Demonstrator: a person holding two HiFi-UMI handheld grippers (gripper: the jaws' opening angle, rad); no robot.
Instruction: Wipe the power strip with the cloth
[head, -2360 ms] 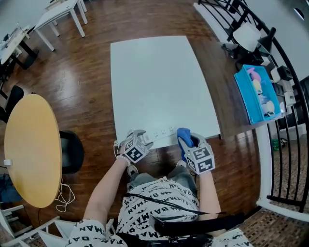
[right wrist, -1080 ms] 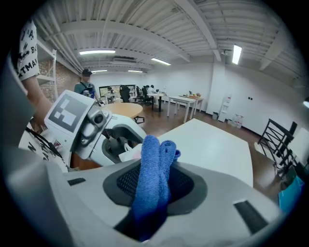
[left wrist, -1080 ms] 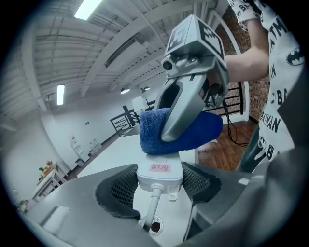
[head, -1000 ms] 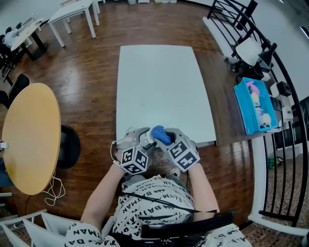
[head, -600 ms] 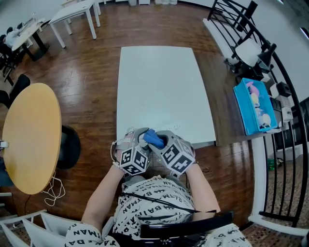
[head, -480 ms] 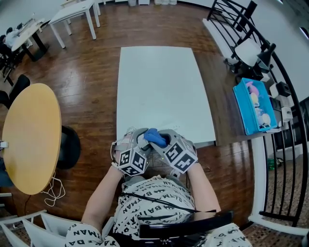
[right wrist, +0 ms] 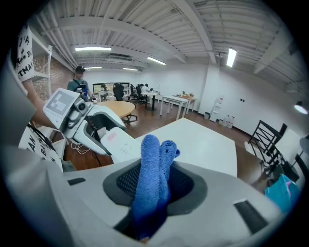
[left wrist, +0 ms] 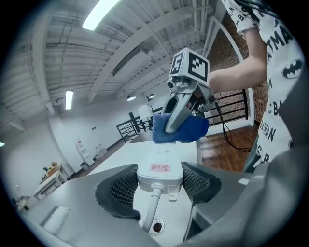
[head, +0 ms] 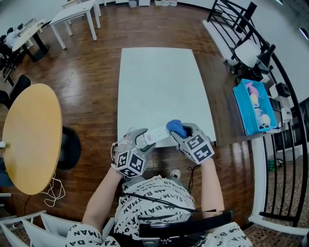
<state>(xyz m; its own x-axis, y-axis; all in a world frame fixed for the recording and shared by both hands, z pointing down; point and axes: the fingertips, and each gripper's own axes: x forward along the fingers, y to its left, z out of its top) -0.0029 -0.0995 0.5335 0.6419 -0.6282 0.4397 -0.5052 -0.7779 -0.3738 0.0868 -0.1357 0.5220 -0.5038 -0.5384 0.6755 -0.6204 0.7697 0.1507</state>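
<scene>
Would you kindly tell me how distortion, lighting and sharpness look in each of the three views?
Head view: strong fisheye bend at the edges, white table evenly lit, faint glare on the wooden floor. Left gripper view: dark round vignette, ceiling lamp blown out, power strip sharp. Right gripper view: same vignette, cloth close to the lens and slightly soft.

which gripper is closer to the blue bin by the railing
Right. The right gripper, holding the cloth, is on the side toward the blue bin; the left gripper, clamping the power strip, sits farther from it.
</scene>
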